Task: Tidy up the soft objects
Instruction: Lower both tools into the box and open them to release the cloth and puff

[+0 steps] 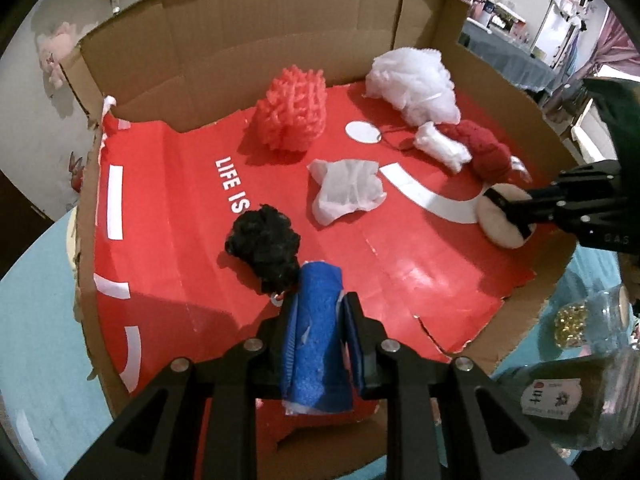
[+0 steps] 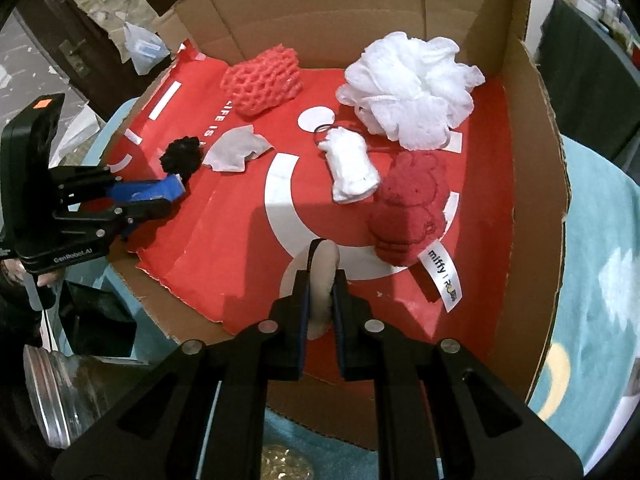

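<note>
My left gripper [image 1: 316, 300] is shut on a rolled blue cloth [image 1: 316, 332], low over the near edge of the red-lined cardboard box [image 1: 240, 40], beside a black fluffy ball [image 1: 264, 244]. My right gripper [image 2: 322, 276] is shut on a round beige puff [image 2: 324, 264], held on edge above the liner near a red plush toy [image 2: 408, 208]. Loose in the box lie a coral mesh sponge [image 1: 292, 116], a white bath pouf [image 2: 408, 84], a small white roll [image 2: 352, 168] and a flat white net cloth [image 1: 348, 190].
The box sits on a teal cloth [image 2: 592, 240]. A glass jar [image 1: 600, 320] and a dark labelled bottle [image 1: 560, 396] stand just outside the box's near edge between the two grippers. Tall cardboard walls close the far and right sides.
</note>
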The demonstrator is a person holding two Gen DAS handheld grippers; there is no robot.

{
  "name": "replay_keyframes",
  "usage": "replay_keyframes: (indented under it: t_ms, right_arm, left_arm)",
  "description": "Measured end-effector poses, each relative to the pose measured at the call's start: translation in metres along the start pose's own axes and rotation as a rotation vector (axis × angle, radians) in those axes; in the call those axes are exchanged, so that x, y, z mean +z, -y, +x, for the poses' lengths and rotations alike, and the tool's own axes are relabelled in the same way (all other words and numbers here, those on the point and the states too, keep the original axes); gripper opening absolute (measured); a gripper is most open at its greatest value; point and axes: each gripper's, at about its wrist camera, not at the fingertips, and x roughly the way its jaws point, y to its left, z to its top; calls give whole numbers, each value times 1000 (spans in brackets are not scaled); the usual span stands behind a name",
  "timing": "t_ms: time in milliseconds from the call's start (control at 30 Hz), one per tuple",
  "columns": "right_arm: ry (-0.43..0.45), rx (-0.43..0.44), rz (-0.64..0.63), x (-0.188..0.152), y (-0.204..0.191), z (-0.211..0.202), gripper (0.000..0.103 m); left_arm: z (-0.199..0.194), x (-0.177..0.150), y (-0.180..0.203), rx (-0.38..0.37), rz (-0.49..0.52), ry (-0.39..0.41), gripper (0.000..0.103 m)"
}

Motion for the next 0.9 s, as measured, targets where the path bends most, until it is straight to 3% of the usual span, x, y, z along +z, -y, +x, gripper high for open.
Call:
replay_keyframes:
  t_ms: [400, 467, 533, 567, 633, 733, 800, 900]
  right_arm:
    - [-32, -73, 2, 2, -2, 4, 17]
    - [-33, -75, 2, 2, -3, 3, 23]
    - [-32, -78, 1, 2, -5, 3, 32]
    - [-30, -75, -3, 1, -6, 1, 51]
    - [-20, -46, -22, 0, -13, -2, 63]
    - [13, -108, -48, 0, -23, -9, 63]
    - [34, -98, -35, 1, -24, -17, 63]
    - [77, -134, -44, 0, -30, -34, 66]
  left_arm:
    - [8, 7, -2, 16, 1, -4, 27]
    - [7, 4, -1, 10, 4, -1, 30]
    - [4, 2, 0, 15, 9, 6, 36]
    - [2, 1, 0, 17, 12, 12, 40]
    - [-6, -1, 1, 12, 16, 37, 45]
    - [-24, -7, 3, 3, 11, 88, 59]
    - [-40, -12, 4, 2, 2, 136, 72]
    - [-68, -21, 7, -2, -21, 211, 79]
